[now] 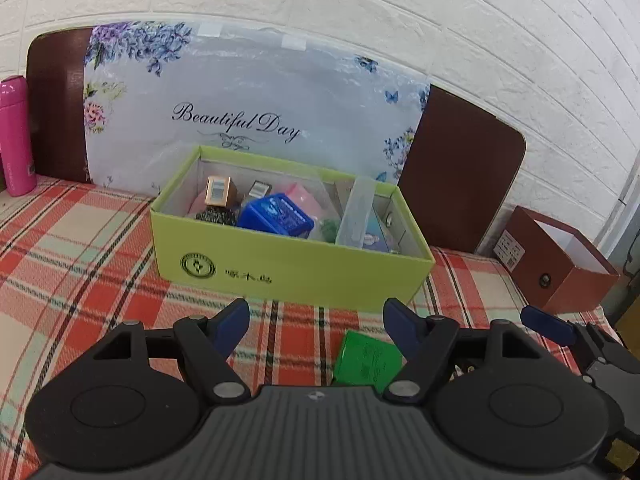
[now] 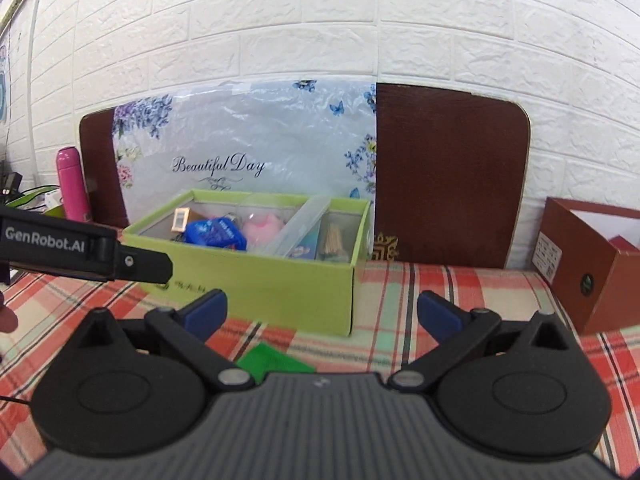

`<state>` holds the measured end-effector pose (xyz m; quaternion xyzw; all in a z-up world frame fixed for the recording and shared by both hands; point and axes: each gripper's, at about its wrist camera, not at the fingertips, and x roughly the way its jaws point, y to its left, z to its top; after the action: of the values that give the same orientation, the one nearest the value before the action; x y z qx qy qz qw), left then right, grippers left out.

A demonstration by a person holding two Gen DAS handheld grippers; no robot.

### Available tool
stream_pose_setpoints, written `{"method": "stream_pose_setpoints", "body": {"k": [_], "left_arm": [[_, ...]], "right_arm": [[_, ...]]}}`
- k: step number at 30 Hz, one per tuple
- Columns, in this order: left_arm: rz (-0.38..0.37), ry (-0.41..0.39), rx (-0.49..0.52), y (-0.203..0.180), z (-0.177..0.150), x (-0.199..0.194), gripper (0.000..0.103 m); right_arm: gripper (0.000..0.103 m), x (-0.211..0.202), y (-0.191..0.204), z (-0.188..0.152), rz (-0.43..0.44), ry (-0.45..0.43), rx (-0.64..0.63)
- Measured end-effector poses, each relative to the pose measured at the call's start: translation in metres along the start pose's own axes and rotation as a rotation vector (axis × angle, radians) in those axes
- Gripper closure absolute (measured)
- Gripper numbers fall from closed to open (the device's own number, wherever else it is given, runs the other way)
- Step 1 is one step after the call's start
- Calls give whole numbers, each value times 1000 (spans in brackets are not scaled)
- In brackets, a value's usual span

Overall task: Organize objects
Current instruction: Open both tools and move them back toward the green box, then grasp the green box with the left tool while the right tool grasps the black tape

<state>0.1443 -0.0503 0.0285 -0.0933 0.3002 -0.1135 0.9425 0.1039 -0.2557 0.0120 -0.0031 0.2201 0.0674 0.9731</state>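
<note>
Pink bottle (image 1: pixel 16 136) by white brick wall (image 1: pixel 360 8), floral "Beautiful Day" board (image 1: pixel 256 112).

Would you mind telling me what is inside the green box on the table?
The green box holds a blue case, a pink item, a small brown box, a dark scrubber ball and a clear plastic case. Anything beneath them is covered.

A home: plaid tablecloth (image 1: pixel 80 264), white brick-pattern wall (image 1: pixel 400 8), pink flask (image 1: pixel 16 136).
</note>
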Motion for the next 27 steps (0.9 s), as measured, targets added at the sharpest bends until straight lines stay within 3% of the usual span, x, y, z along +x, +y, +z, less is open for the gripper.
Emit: {"method": "stream_pose_setpoints", "body": {"k": [14, 21, 27], "left_arm": [[18, 98, 19, -11, -49, -11, 26], [18, 143, -13, -11, -59, 13, 26], [23, 141, 47, -26, -52, 44, 26]], "right_arm": [[0, -47, -4, -56, -12, 85, 90], [0, -53, -8, -74, -16, 121, 104], [0, -54, -13, -78, -21, 129, 109]]}}
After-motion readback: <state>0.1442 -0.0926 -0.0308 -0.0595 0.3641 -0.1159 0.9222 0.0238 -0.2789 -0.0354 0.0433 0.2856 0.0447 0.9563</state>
